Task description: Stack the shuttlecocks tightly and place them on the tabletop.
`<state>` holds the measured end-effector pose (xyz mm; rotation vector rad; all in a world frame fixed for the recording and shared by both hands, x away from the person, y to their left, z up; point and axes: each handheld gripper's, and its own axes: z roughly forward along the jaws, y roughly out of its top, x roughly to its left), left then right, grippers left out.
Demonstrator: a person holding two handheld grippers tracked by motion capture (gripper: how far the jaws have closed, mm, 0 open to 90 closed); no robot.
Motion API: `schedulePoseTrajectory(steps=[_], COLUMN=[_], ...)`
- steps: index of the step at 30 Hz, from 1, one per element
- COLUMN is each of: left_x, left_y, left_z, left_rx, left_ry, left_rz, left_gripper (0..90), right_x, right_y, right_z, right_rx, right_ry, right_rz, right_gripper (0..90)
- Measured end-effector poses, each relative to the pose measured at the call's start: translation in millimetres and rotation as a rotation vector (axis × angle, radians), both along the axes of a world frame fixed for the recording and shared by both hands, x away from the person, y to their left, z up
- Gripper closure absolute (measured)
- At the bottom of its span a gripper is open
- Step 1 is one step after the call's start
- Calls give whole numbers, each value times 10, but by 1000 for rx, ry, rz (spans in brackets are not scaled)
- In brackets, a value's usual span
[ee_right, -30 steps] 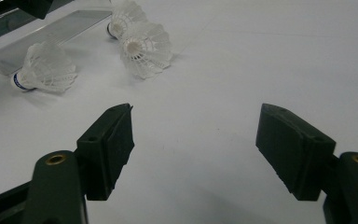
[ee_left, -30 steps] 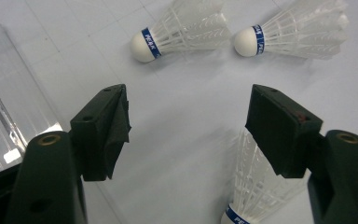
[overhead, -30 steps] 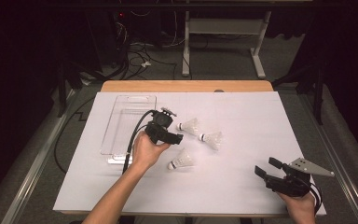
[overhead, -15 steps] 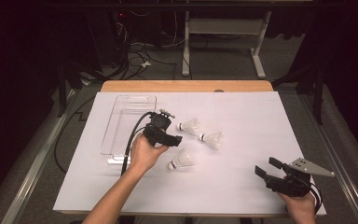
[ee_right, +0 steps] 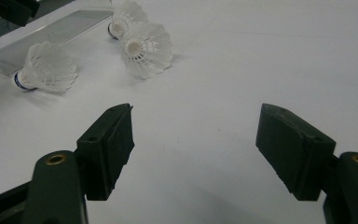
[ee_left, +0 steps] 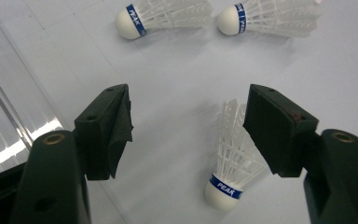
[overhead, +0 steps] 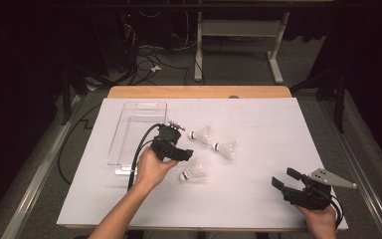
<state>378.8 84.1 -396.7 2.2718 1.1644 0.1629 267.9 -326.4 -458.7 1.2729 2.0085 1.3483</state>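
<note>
My left claw (ee_left: 189, 135) hangs spread above the nearest shuttlecock (ee_left: 230, 170), which lies on the bench (overhead: 258, 129) beside the clear tray (overhead: 129, 144). My right claw (ee_right: 196, 149) is spread, well apart.

"peak" in white on the blue band of the nearest shuttlecock (ee_left: 233, 175)
</note>
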Motion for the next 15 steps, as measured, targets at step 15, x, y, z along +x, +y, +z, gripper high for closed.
schedulePoseTrajectory(steps=[15], left_x=[-109], left_y=[32], left_z=[-20], left_rx=[1], left_ry=[0], left_rz=[-9], left_gripper=[329], right_x=[2], right_y=[-3], right_z=[-1], right_rx=[-1], right_ry=[0], right_rz=[-1], right_gripper=[276])
